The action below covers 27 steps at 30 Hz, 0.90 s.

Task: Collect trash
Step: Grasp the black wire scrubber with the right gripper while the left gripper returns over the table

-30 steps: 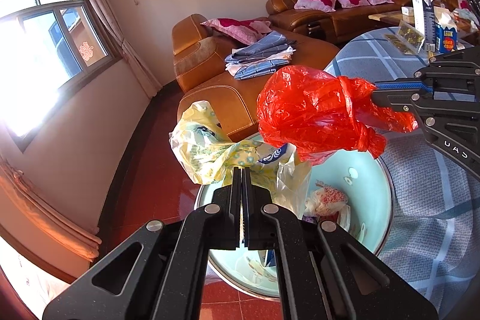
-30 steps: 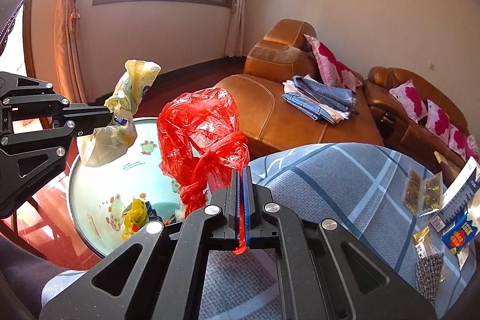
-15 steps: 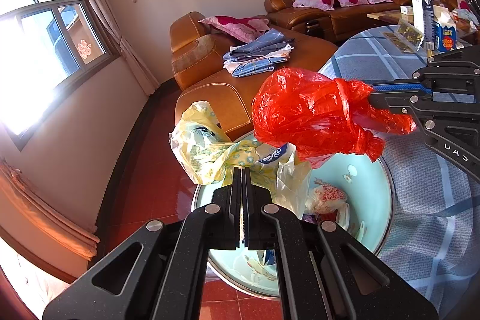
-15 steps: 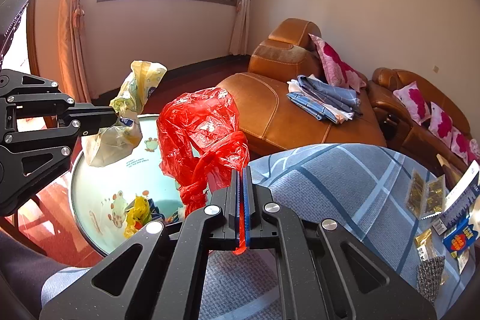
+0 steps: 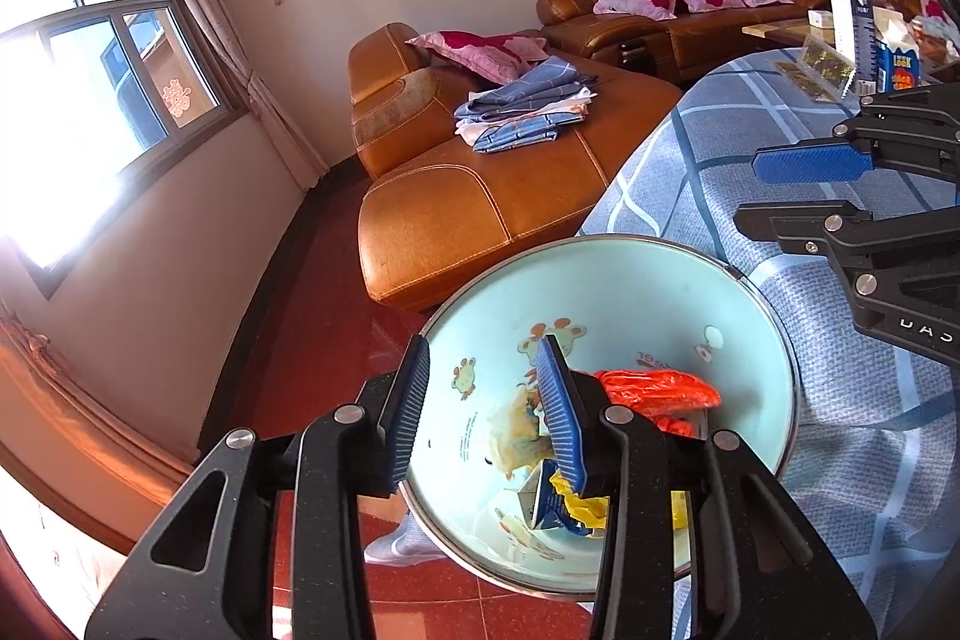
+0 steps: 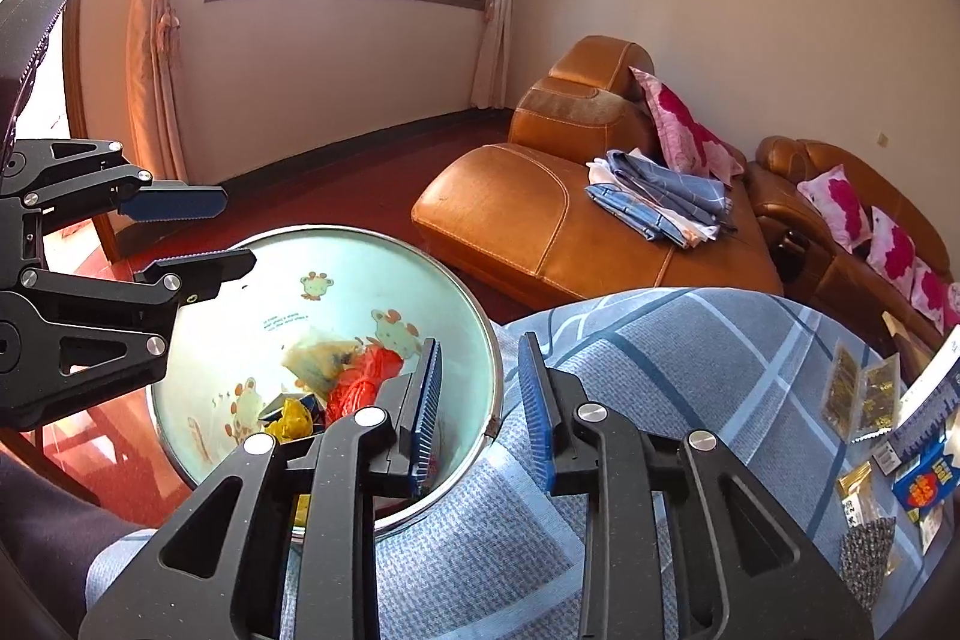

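Note:
A pale blue bin (image 5: 606, 292) with cartoon animals and a metal rim stands beside the table. Inside it lie a crumpled red plastic bag (image 5: 660, 391) and a yellowish printed bag (image 5: 516, 424), on top of other wrappers. My left gripper (image 5: 483, 349) hangs over the bin with its jaws opening and nothing between them. My right gripper (image 6: 480, 346) hovers at the bin's (image 6: 336, 268) table-side rim, jaws also opening, holding nothing. The red bag (image 6: 366, 370) and the yellowish bag (image 6: 318, 358) lie below both. Each gripper shows in the other's view: the right gripper (image 5: 750, 190) and the left gripper (image 6: 237, 229).
A table with a blue-grey plaid cloth (image 6: 660, 340) touches the bin; snack packets (image 6: 858, 388) and a blue packet (image 6: 927, 481) lie at its far right. A brown leather sofa (image 5: 480, 208) with folded cloths (image 5: 522, 112) stands behind. A person's leg (image 6: 36, 538) is at lower left.
Both grippers opened. The red bag left the right gripper and the yellowish bag left the left gripper; both dropped into the bin.

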### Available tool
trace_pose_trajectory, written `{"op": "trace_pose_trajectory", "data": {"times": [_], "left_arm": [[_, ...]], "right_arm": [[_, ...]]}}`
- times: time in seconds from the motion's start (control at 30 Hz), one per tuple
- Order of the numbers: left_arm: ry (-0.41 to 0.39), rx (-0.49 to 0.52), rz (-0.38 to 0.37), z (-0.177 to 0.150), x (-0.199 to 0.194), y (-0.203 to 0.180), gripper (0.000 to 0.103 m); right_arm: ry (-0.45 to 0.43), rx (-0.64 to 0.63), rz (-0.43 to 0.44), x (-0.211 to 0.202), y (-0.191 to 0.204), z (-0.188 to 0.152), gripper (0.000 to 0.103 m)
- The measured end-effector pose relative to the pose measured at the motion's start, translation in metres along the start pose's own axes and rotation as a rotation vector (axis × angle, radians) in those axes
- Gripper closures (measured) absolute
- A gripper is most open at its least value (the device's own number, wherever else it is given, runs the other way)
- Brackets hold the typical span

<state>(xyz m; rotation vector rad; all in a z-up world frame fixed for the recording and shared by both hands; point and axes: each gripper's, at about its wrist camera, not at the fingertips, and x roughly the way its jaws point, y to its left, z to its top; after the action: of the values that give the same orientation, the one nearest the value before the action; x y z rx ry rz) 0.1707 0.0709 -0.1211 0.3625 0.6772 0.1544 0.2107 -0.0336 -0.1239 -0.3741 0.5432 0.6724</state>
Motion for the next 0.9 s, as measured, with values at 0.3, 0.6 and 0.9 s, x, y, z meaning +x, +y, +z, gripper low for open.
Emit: {"op": "trace_pose_trajectory", "data": {"times": [0.3, 0.6, 0.9], "left_arm": [[0.000, -0.007, -0.001, -0.0015, 0.0003, 0.0025, 0.062], [-0.001, -0.010, -0.002, -0.0032, -0.0004, 0.0041, 0.062], [-0.002, -0.010, -0.003, -0.0037, -0.0013, 0.0045, 0.061]], "right_arm": [[-0.004, 0.011, -0.003, -0.0005, -0.0029, 0.0000, 0.071], [-0.003, 0.011, -0.004, -0.0002, -0.0029, -0.0002, 0.070], [-0.003, 0.011, -0.005, -0.0003, -0.0027, 0.0000, 0.070]]}}
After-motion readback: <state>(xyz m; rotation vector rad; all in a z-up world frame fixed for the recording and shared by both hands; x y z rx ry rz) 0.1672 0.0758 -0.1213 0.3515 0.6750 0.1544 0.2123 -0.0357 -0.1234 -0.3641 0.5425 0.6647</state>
